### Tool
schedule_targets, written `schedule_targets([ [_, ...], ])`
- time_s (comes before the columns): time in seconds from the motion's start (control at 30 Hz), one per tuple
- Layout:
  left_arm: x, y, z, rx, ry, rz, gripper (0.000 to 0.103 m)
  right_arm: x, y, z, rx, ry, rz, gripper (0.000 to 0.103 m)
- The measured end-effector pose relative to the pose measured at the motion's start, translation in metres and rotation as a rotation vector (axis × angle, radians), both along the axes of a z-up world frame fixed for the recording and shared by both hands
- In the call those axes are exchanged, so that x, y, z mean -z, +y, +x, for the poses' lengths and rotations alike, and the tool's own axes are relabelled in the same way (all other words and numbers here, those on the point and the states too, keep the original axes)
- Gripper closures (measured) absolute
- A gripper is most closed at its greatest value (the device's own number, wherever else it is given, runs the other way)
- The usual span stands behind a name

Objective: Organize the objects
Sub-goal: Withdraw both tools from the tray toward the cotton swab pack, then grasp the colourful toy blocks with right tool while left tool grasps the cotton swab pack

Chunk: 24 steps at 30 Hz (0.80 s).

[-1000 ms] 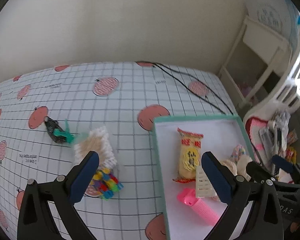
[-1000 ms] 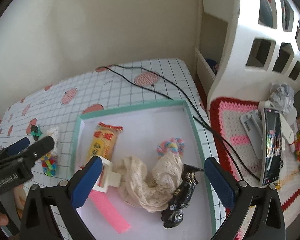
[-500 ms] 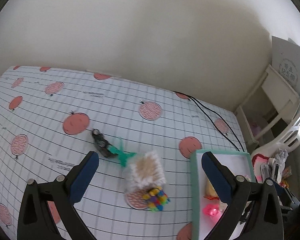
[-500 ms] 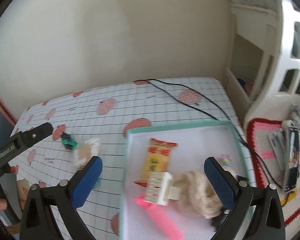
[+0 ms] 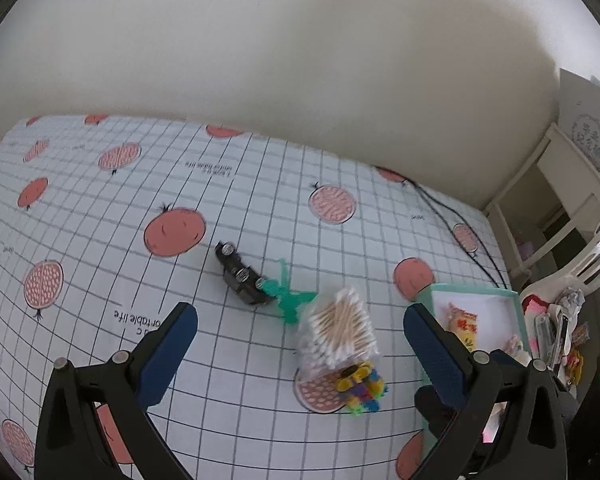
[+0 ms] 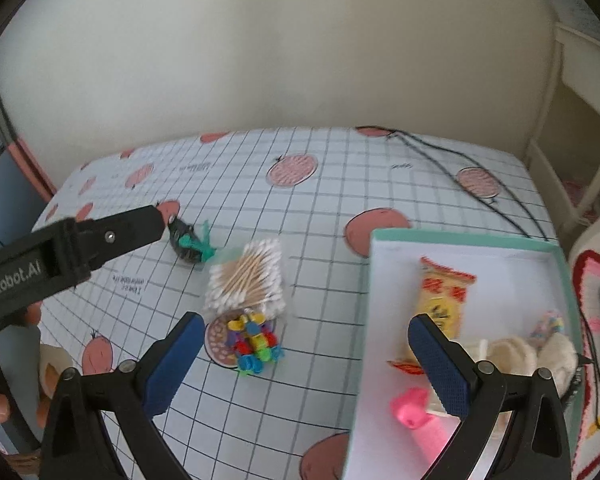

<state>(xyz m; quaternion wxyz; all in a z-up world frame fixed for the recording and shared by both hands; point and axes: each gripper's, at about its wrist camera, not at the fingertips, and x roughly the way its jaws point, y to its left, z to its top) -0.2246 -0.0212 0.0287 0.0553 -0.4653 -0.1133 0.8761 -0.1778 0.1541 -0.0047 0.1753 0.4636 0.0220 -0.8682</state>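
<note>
My left gripper [image 5: 300,334] hangs wide open and empty over the tablecloth [image 5: 100,248]; the cotton swabs [image 5: 340,330] lie between its fingers, the box [image 5: 514,312] just right.

My right gripper [image 6: 306,350] is also spread wide, empty.

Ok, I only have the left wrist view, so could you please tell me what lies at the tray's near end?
Observer: A pink roller lies there in the teal tray, beside a cream cloth.
Operator: Thanks. How close is my left tool to the black bundle?
Observer: Its visible fingertip sits right beside the black bundle; contact I cannot tell.
Operator: Is the right tool holding anything?
Observer: No, the right tool is open and empty.
</note>
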Motion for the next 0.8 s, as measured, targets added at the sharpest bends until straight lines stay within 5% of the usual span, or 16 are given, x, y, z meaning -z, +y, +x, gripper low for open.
schedule_targets([
  [0.53, 0.049, -0.007, -0.011, 0.010, -0.124, 0.082, 0.000, 0.028, -0.037, 0.007, -0.111, 0.012, 0.060, 0.000],
  [0.8, 0.062, 0.006, -0.012, 0.047, -0.121, 0.055, 0.001, 0.043, -0.040, 0.004, -0.112, -0.010, 0.080, 0.003],
])
